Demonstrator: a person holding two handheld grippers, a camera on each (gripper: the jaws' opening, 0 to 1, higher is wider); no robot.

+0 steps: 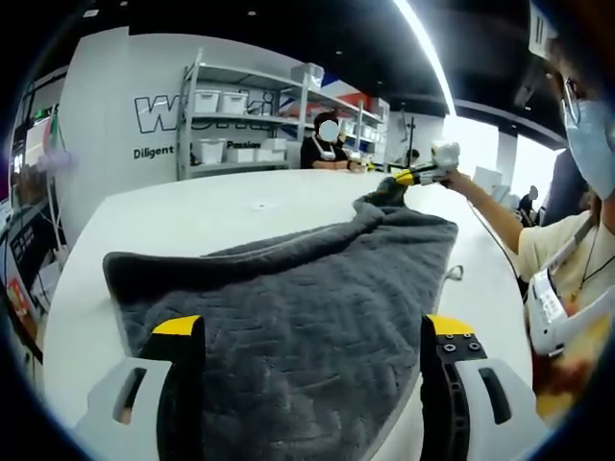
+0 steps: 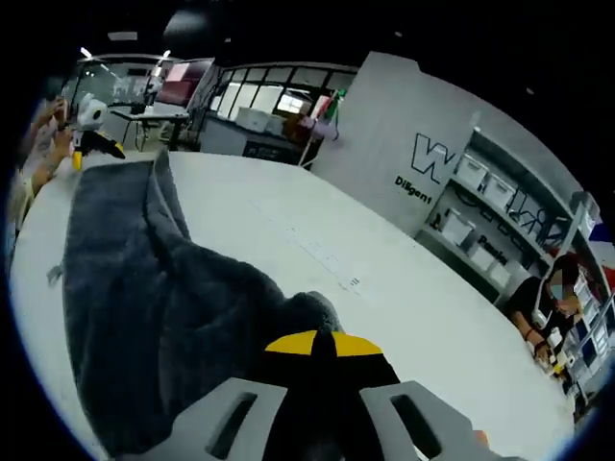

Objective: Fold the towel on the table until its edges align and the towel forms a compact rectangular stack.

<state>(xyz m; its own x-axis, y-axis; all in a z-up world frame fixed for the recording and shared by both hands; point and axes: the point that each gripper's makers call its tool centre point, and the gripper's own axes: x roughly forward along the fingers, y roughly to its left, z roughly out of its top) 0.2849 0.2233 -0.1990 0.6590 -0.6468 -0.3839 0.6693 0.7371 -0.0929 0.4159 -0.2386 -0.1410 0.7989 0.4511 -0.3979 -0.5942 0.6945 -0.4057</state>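
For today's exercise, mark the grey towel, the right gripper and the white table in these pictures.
grey towel [image 1: 307, 307]: left gripper view, middle of the spread cloth.
right gripper [image 2: 317, 353]: right gripper view, where its closed yellow tips meet.
white table [image 1: 211, 216]: left gripper view, bare top beyond the towel.

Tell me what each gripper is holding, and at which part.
The right gripper is shut on the towel at a bunched corner. The left gripper is open above the towel, holding nothing.

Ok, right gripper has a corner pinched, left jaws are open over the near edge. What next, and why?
Probably close the left gripper on the near edge of the towel. The right gripper looks shut on the far corner, lifted off the table, so the fold needs a second held point.
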